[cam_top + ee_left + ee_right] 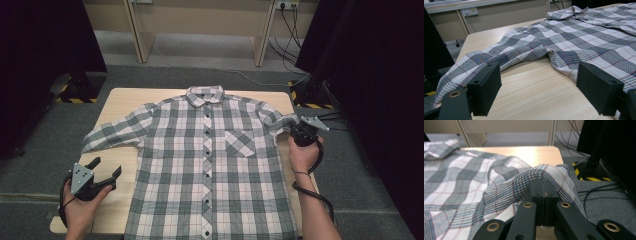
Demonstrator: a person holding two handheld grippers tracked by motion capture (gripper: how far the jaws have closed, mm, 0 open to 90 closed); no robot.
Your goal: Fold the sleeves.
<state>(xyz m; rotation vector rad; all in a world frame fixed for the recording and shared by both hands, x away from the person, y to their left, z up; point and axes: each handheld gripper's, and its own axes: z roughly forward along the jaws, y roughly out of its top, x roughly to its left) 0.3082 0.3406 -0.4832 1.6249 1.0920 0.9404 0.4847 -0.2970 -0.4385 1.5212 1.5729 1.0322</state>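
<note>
Shirt (210, 165) spread buttoned-up across the table (117, 100), cables (287, 30) beyond; right gripper (298, 125) pinching its sleeve (541, 173) at the table's edge, left gripper (106, 170) gaping, level, beside the hem.

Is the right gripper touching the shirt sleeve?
Touching. The right gripper view shows the right gripper shut on the plaid shirt sleeve, cloth pinched between its pads.

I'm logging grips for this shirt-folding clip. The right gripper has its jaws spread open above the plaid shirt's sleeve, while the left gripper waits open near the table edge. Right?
Not quite. The right gripper has its jaws shut on the sleeve of the grey-and-white plaid button-up shirt, as the right gripper view shows. The left gripper does wait open near the edge of the light wooden table.
</note>
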